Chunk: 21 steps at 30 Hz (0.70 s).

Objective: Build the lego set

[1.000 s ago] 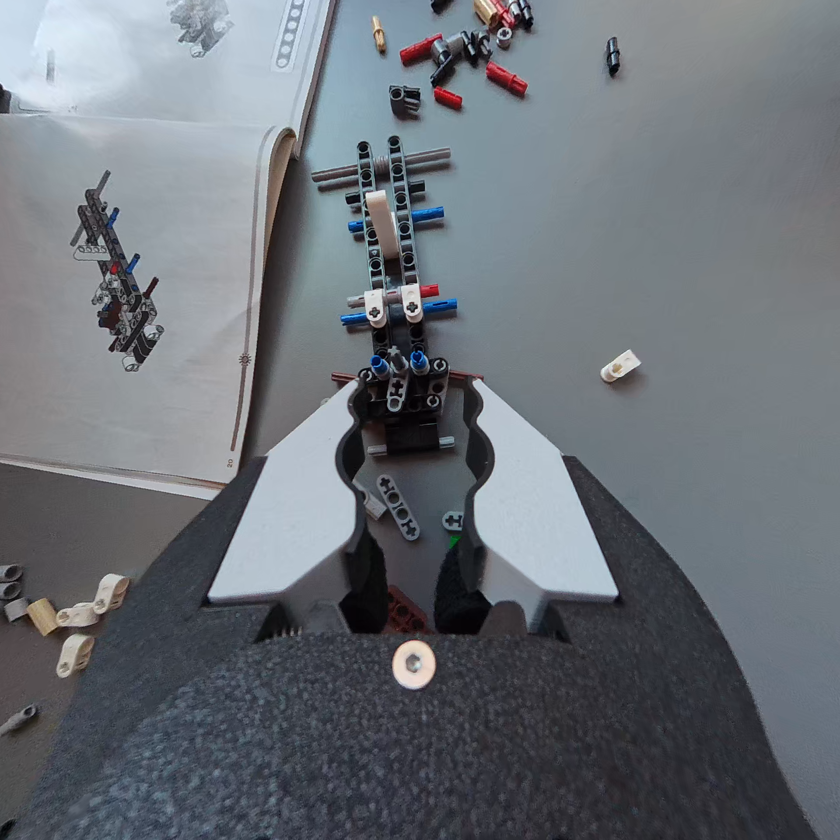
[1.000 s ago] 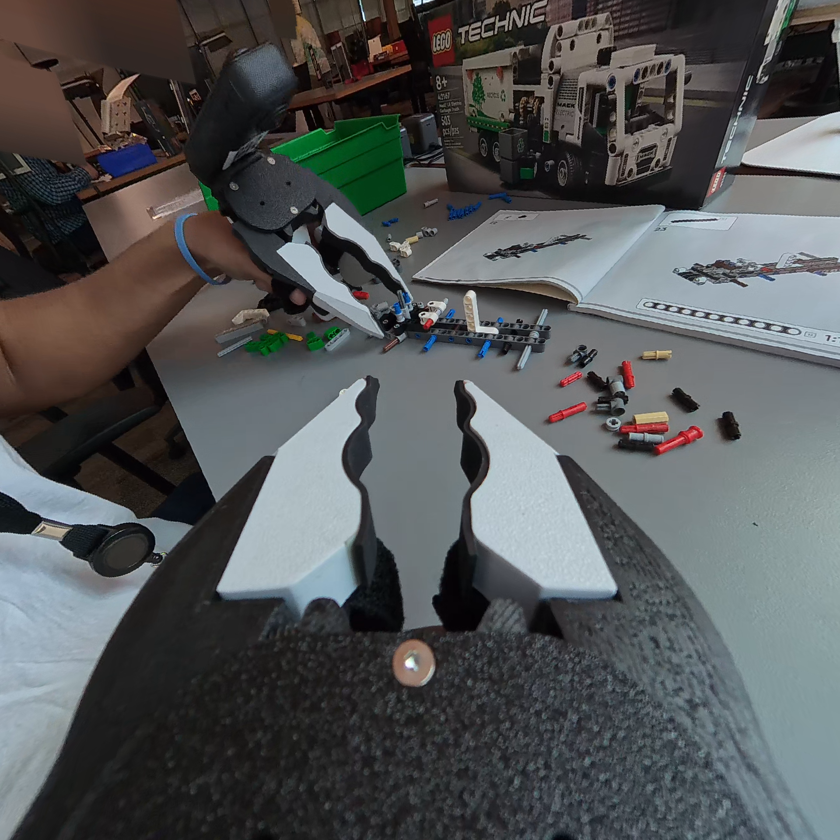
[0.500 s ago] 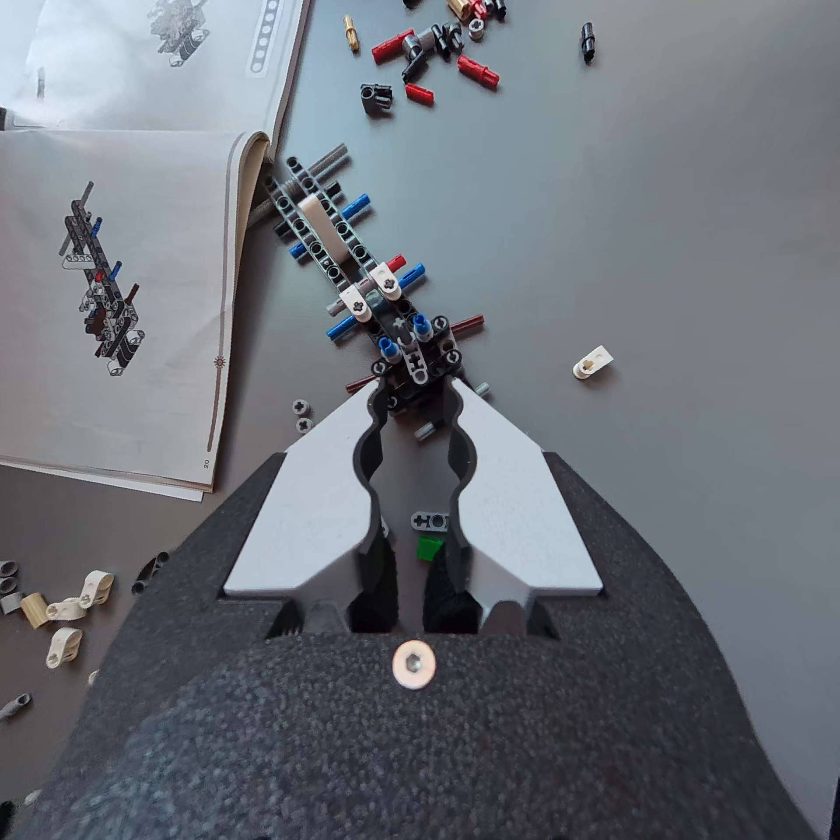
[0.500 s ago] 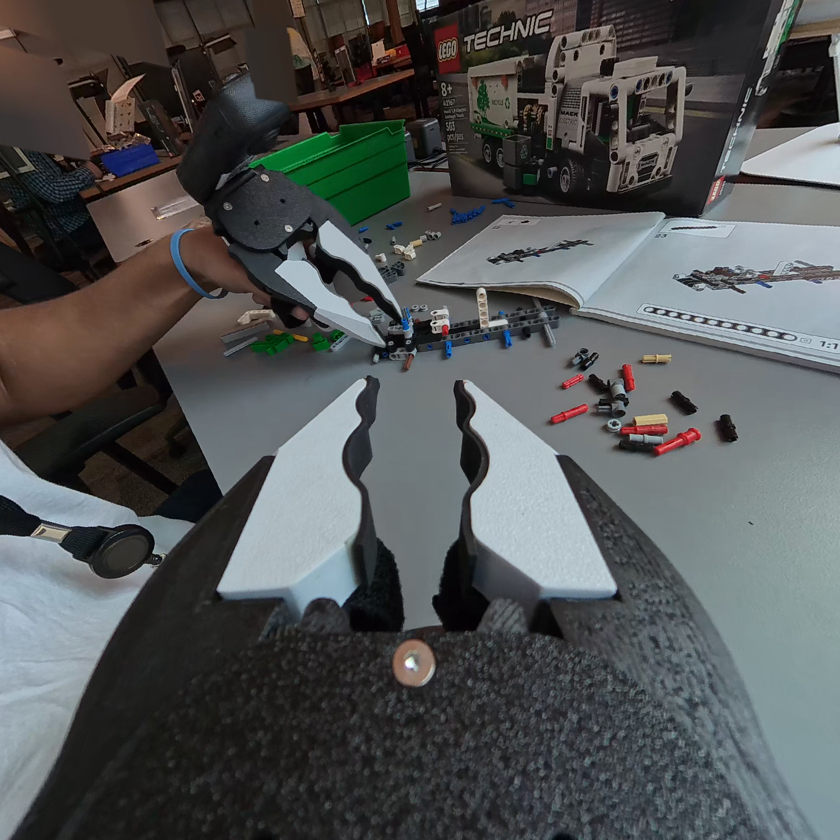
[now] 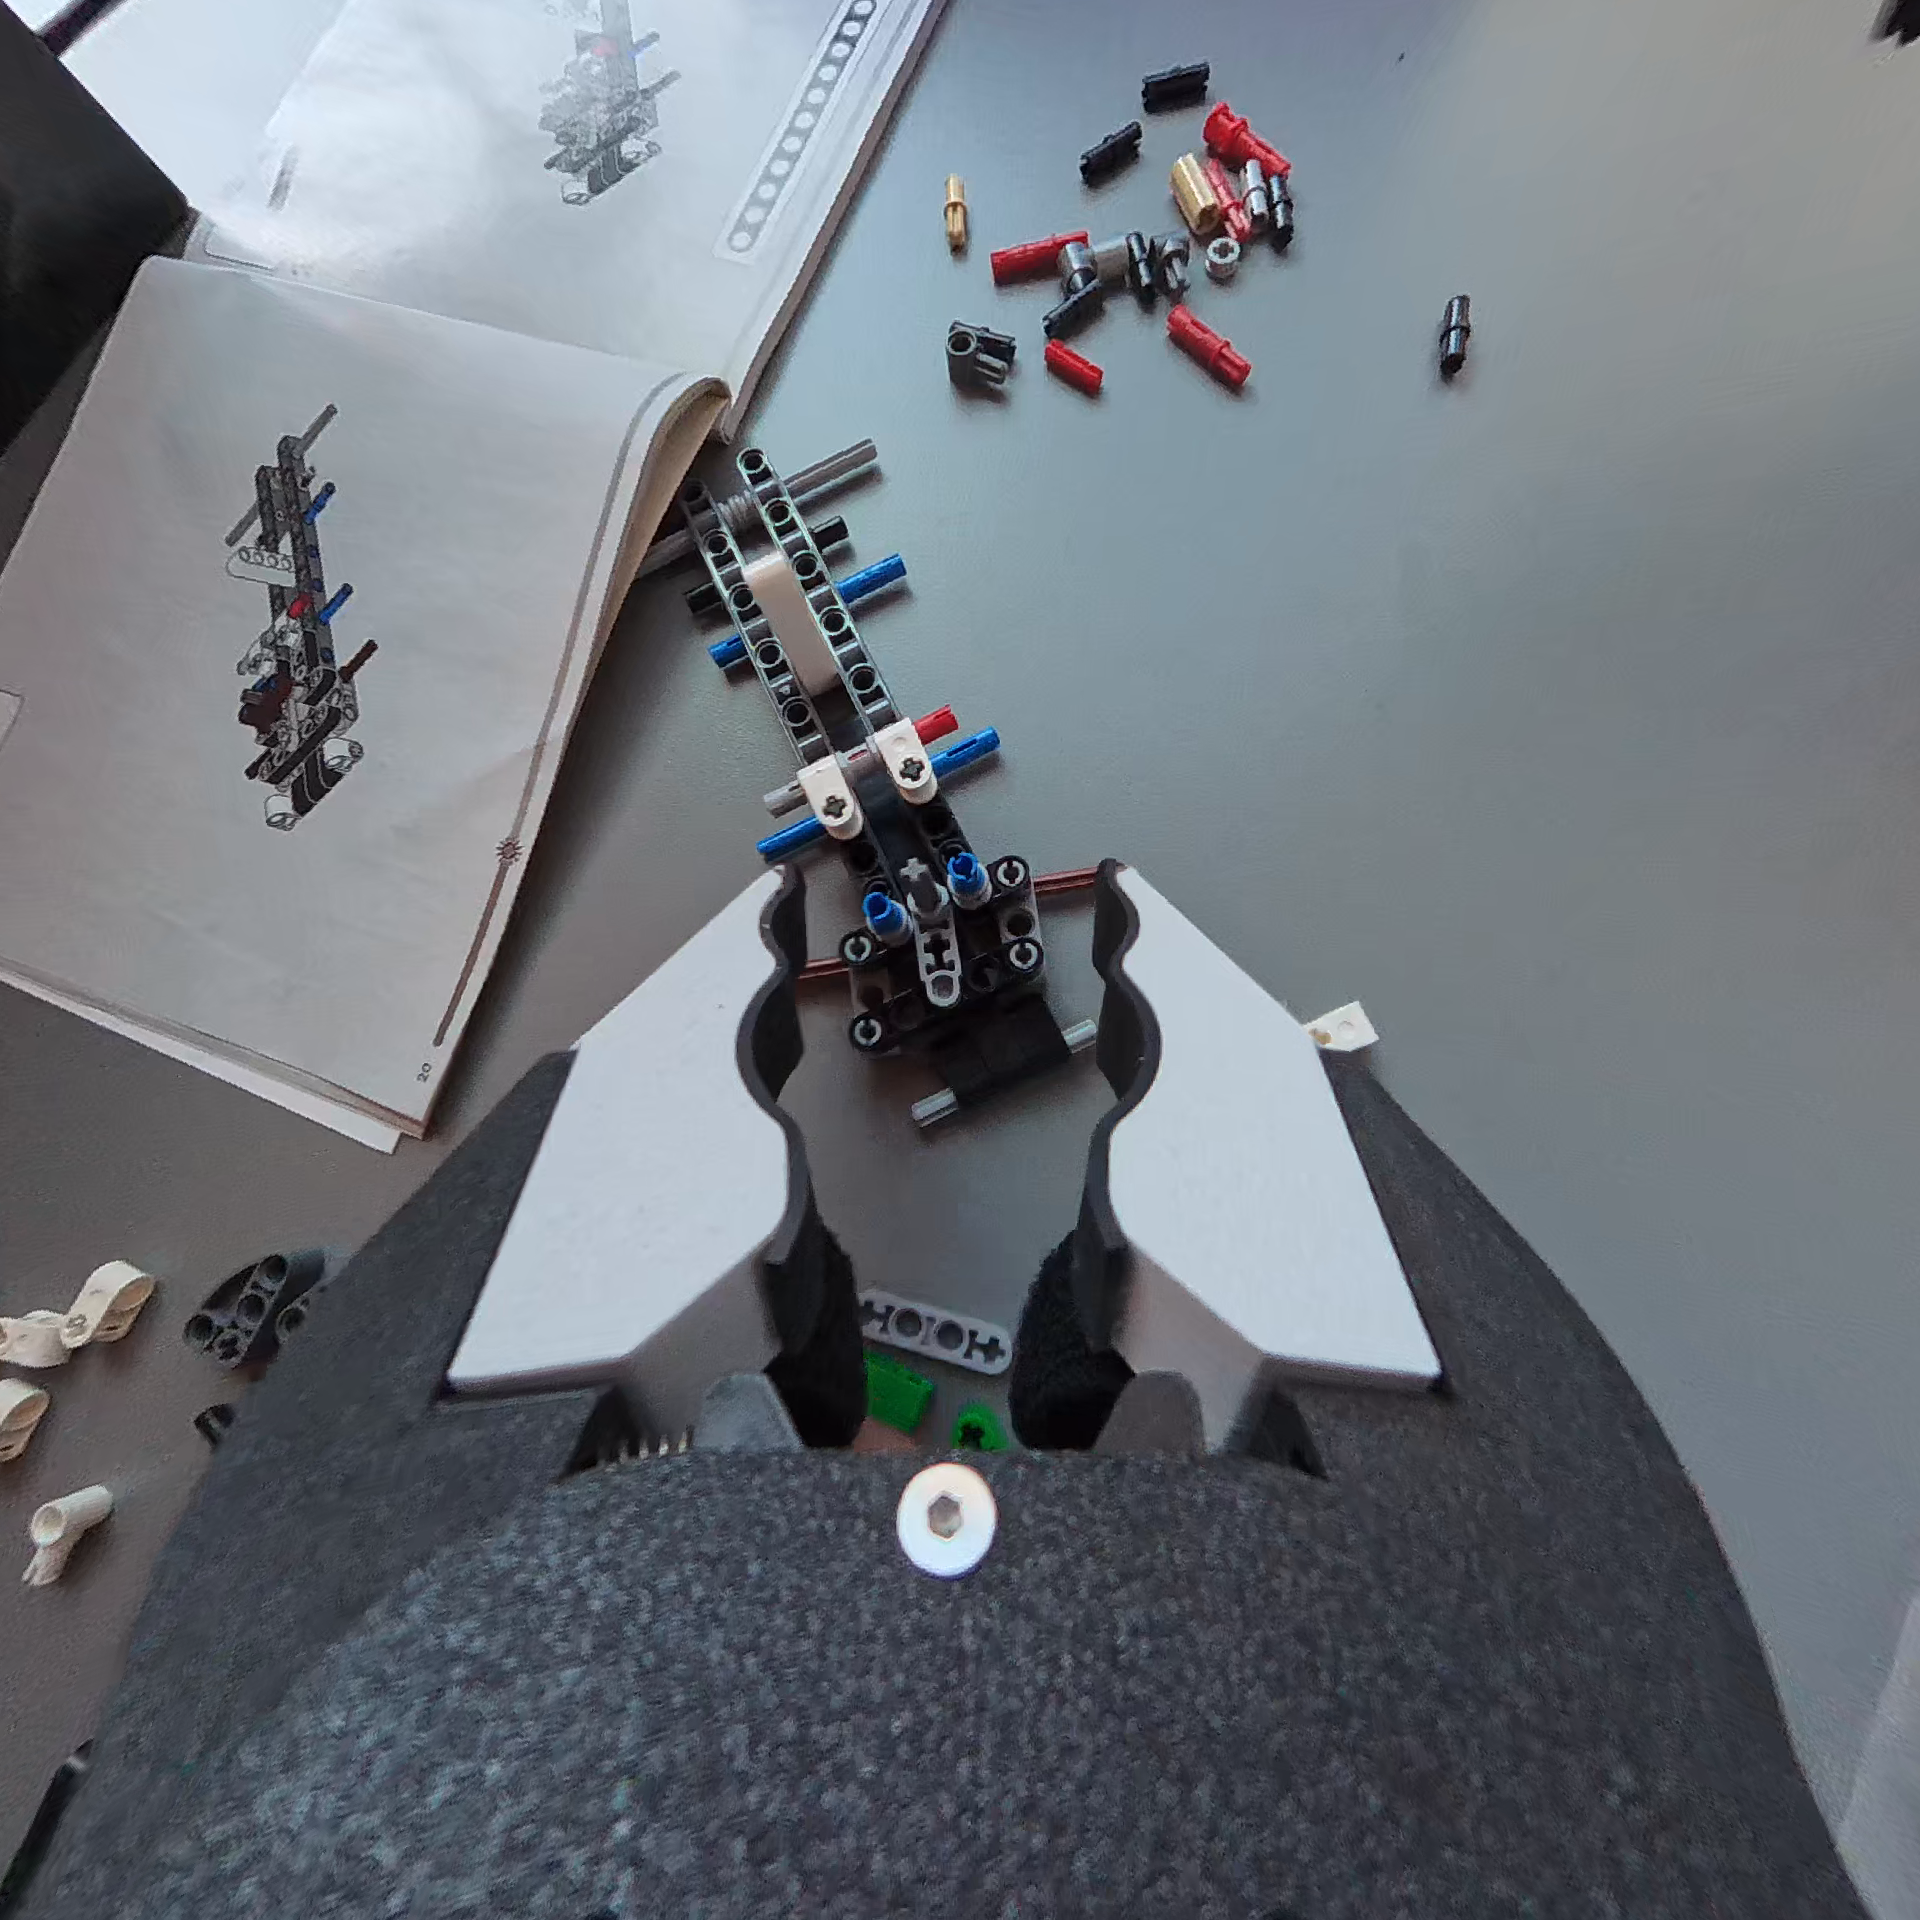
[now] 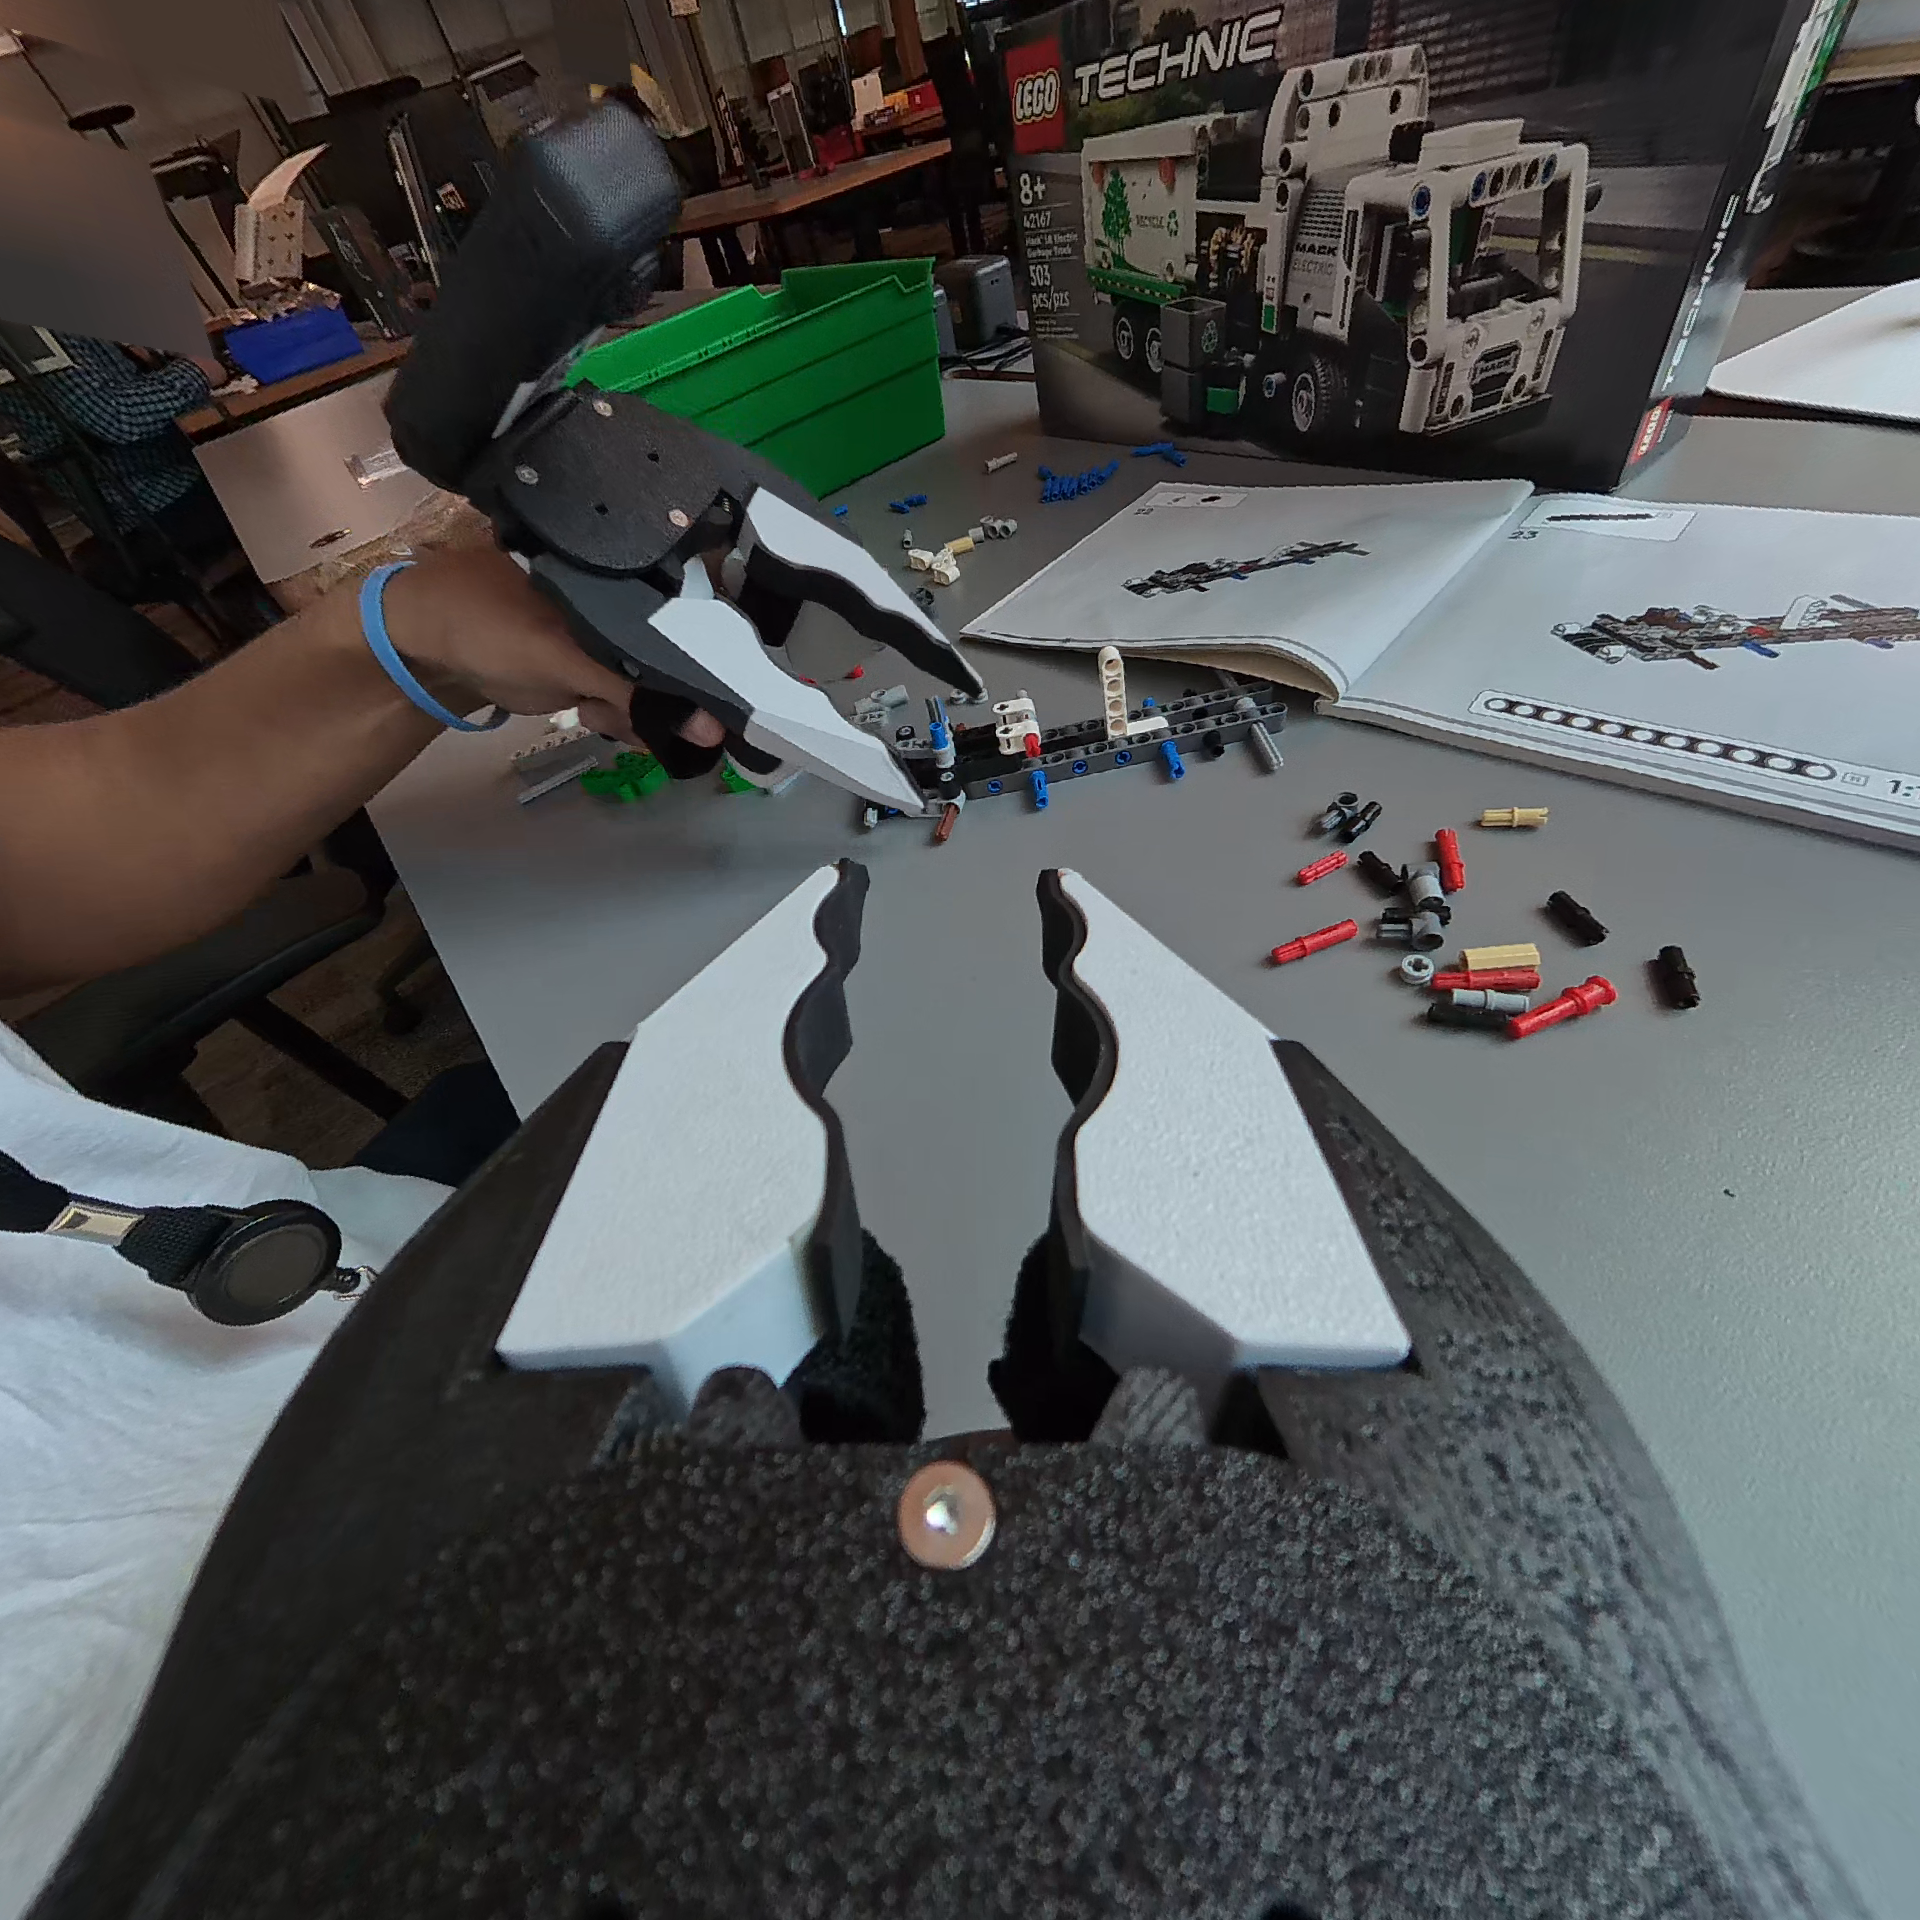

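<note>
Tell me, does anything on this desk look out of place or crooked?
Mostly no. The half-built brick frame lies askew, its far end against the open booklet's edge. Loose pins lie scattered, as usual mid-build.

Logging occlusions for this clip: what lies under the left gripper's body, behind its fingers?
Through the gap under the left gripper: a grey flat link and two green pieces on the table. A white piece peeks out beside one finger. Anything farther beneath is covered.

Surface: I see a grey table [image 5: 1455, 727] | On it: open instruction booklet [image 5: 312, 727], beam assembly [image 5: 831, 727] beside its edge, loose pins [image 5: 1143, 260] — red, black, grey | White connectors [image 5: 62, 1340] — near edge.
</note>
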Motion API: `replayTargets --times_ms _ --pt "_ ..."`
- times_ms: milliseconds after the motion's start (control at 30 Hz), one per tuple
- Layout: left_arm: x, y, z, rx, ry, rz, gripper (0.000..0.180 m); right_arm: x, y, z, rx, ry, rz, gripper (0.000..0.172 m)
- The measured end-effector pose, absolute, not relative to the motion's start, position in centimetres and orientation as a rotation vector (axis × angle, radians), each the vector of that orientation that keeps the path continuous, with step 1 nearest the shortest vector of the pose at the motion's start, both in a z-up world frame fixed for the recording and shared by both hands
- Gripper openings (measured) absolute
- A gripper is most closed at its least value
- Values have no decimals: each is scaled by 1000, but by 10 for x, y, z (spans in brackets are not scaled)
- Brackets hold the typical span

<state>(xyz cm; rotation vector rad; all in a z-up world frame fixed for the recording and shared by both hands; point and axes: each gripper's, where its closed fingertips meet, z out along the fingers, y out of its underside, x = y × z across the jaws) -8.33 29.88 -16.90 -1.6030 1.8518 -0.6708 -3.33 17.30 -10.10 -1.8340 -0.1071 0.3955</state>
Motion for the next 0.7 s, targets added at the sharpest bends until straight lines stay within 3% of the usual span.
replayTargets --times_ms 200,700 --pt "-82 298 -176 -1567 1883 -615 35 -36 171 -99 -1834 -118 391 34" --pt "-104 280 -177 -1412 2081 -637 35 -41 169 -97 -1836 -138 378 34"
